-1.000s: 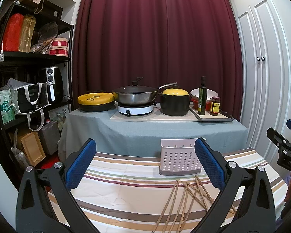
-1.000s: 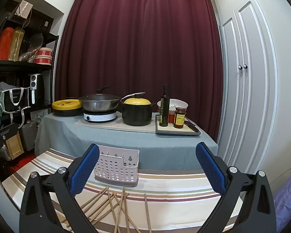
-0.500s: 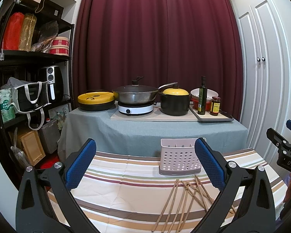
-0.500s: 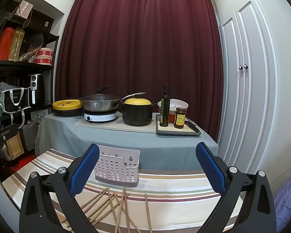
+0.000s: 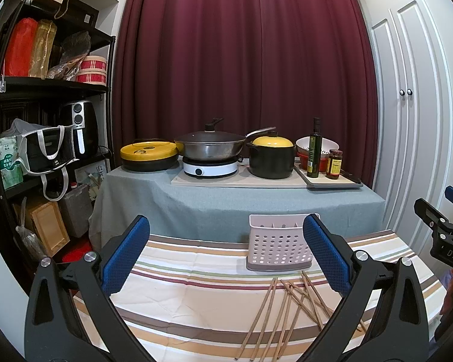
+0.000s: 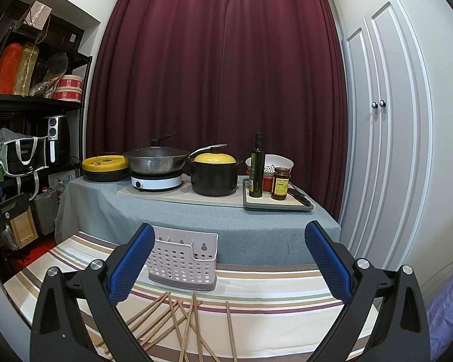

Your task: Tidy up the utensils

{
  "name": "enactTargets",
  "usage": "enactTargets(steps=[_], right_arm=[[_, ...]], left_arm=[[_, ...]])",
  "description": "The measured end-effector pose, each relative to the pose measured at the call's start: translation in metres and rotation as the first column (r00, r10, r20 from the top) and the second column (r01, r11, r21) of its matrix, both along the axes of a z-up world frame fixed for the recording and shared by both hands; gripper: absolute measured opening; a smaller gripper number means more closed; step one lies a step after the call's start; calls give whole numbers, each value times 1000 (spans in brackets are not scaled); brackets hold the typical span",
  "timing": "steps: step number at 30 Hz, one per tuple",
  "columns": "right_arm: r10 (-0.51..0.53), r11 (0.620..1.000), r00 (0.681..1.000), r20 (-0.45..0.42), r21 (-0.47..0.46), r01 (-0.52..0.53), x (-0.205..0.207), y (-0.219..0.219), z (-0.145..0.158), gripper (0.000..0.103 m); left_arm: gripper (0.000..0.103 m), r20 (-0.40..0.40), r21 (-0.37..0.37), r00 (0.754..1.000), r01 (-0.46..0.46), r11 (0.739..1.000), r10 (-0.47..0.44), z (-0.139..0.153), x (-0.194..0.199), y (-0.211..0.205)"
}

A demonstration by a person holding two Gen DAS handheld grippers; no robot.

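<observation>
Right wrist: chopsticks (image 6: 178, 319) below claw (image 6: 226, 259).

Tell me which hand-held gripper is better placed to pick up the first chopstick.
Probably the right hand-held gripper: the scattered chopsticks lie between its open fingers. For the left hand-held gripper they sit off toward its right finger. Both are empty.

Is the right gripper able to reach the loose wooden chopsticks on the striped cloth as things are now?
Probably yes. The right gripper is open and holds nothing, and the wooden chopsticks lie uncovered on the striped cloth just ahead of it, in front of the perforated plastic holder.
</observation>
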State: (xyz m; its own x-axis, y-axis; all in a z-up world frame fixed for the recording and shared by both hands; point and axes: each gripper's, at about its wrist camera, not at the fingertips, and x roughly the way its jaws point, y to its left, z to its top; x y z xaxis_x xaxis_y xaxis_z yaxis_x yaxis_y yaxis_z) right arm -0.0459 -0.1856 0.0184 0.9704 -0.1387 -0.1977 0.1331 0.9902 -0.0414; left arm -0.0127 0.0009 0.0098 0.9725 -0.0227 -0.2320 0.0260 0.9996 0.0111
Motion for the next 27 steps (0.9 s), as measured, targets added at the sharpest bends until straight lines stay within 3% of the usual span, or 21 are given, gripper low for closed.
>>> enactTargets(steps=[27], right_arm=[[4, 1000, 1000, 4, -1, -4, 0, 0, 0, 97]], left_arm=[[99, -2, -1, 1000, 0, 1000, 0, 0, 1, -1]])
